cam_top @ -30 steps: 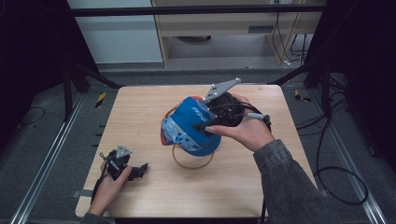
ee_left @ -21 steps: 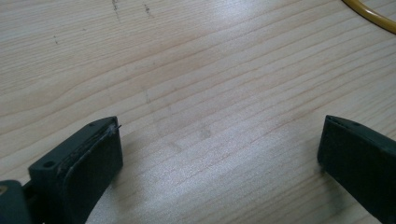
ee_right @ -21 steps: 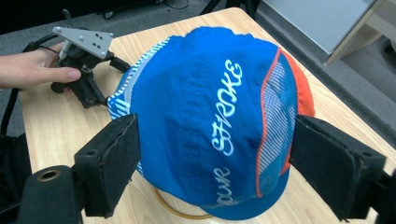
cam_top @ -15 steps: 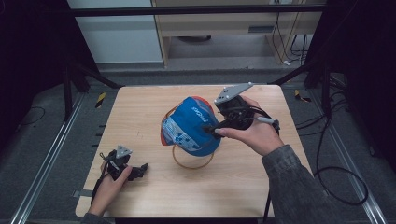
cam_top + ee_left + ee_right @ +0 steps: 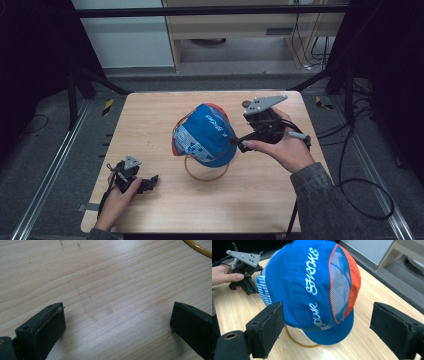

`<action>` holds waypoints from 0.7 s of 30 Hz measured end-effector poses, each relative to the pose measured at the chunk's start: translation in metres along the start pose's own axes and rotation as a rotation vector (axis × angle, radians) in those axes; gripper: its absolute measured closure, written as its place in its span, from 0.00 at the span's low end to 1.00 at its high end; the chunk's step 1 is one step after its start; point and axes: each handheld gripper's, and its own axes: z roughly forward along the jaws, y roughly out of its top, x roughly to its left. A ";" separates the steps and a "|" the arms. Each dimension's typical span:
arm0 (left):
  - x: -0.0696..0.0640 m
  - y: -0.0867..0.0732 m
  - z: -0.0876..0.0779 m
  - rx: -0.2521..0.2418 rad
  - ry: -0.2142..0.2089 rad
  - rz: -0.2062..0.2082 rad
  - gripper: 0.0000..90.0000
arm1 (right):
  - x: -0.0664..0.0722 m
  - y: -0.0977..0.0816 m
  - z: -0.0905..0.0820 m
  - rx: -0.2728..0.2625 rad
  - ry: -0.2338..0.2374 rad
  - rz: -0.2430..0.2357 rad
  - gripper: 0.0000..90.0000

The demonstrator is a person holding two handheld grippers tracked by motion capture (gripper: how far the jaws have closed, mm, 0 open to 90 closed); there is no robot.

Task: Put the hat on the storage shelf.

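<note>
Change noted against the two earlier high-view frames: the right gripper (image 5: 239,142) has been drawn off the cap (image 5: 205,134) toward 3 o'clock. A second ago it lay over the crown; now only its jaw tips are seen at the cap's 3 o'clock edge. Its jaws have just been opening, and in the right gripper view nothing is pinched between them: the cap is seen beyond the pads, in the gap but not pressed by either pad. The cap itself has kept its place over that second, perched on the yellow-rimmed stand (image 5: 206,172) near the table's centre.

Judgement: a release of the cap onto the stand appears to have been completed, with the right gripper backing off. Whether the cap is seated squarely cannot be settled; in the right gripper view (image 5: 317,287) it is seen tilted, brim low, with the ring (image 5: 294,340) showing under it.

Right gripper (image 5: 325,327): jaws spread wide, holding nothing. Whether the tips graze the cap's fabric cannot be told from the high view.

Left gripper (image 5: 150,181): rested on the wooden table (image 5: 150,120) at about 8 o'clock from the cap, well apart from it, held in the person's left hand (image 5: 116,200). In the left gripper view (image 5: 117,322) the jaws are seen wide apart over bare wood, nothing between them; a short arc of the ring (image 5: 197,247) shows at the 1 o'clock corner. No shift of this gripper is seen across the frames.
</note>
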 end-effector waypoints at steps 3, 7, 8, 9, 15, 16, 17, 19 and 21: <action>0.000 0.000 0.000 0.000 0.000 0.000 0.00 | -0.002 -0.006 -0.001 -0.002 -0.007 0.009 0.12; 0.000 0.000 0.000 0.000 0.000 0.000 0.00 | -0.006 -0.020 -0.004 -0.004 -0.024 0.029 0.11; 0.000 0.000 0.000 0.000 0.000 0.000 0.00 | -0.007 -0.024 -0.004 -0.003 -0.027 0.033 0.10; 0.000 0.000 0.000 0.000 0.000 0.000 0.00 | -0.010 -0.032 -0.005 -0.003 -0.039 0.047 0.09; 0.000 0.000 0.000 0.002 0.001 0.000 0.00 | -0.019 -0.057 -0.005 0.001 -0.061 0.086 0.08; 0.000 0.000 0.000 0.000 0.000 0.000 0.00 | -0.020 -0.061 -0.004 0.004 -0.063 0.094 0.07; 0.000 0.000 0.000 0.000 0.000 0.000 0.00 | -0.022 -0.066 -0.004 0.007 -0.066 0.101 0.07; 0.000 0.000 0.000 0.000 0.000 -0.001 0.00 | -0.023 -0.070 -0.003 0.008 -0.069 0.108 0.07; 0.000 0.000 0.000 0.002 0.001 0.000 0.00 | -0.027 -0.084 -0.002 0.017 -0.077 0.137 0.07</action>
